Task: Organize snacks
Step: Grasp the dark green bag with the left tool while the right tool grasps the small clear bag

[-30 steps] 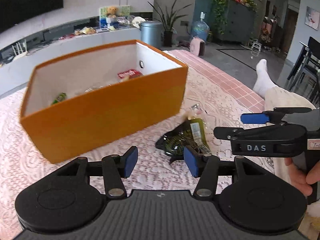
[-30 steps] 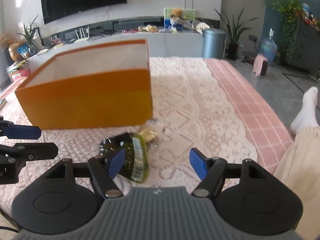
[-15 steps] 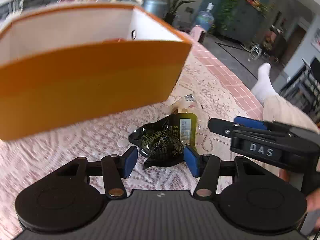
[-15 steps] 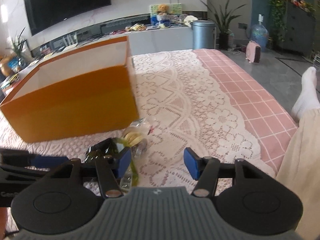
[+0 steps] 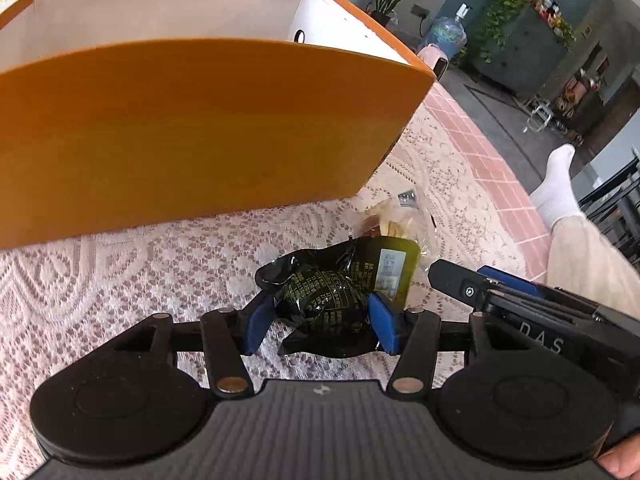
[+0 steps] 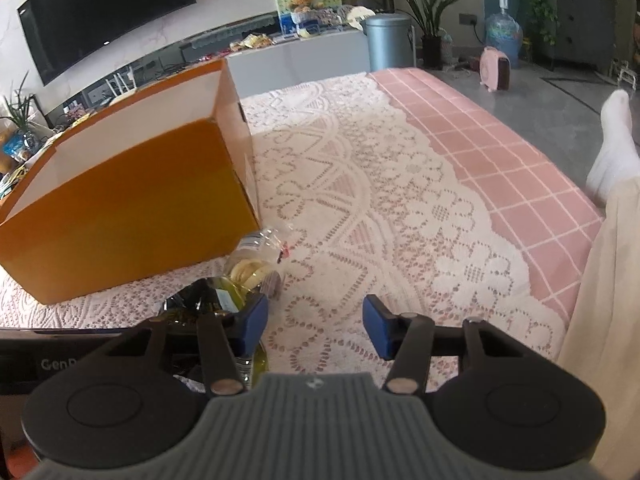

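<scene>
**Left jaws straddle dark snack pack; right jaws narrowing over bare lace**

Left gripper (image 5: 322,322): jaws are held about half open, blue pads set on either side of a dark green snack pack (image 5: 332,300). The right pad looks to be touching the wrapper; at the left pad a sliver of gap is seen – a firm pinch cannot be confirmed. The pack is lying on the lace tablecloth (image 5: 120,272).

Right gripper (image 6: 316,322): jaws have just been closing and are now roughly half open, with nothing between them – only lace is seen in the gap. In the right wrist view the dark pack (image 6: 204,300) is seen left of and partly under the left finger, outside the jaws. The right gripper's body (image 5: 532,304) is seen just right of the pack in the left wrist view.

Just beyond the dark pack a clear-wrapped snack (image 5: 394,222) with pale pieces inside is lying, touching or overlapping the dark pack's far edge.

Behind both, the orange box (image 5: 192,136) is standing upright, open-topped, white inside; its near corner is close to the clear snack. Contents cannot be seen.

A socked foot (image 6: 612,140) is seen at far right.
</scene>
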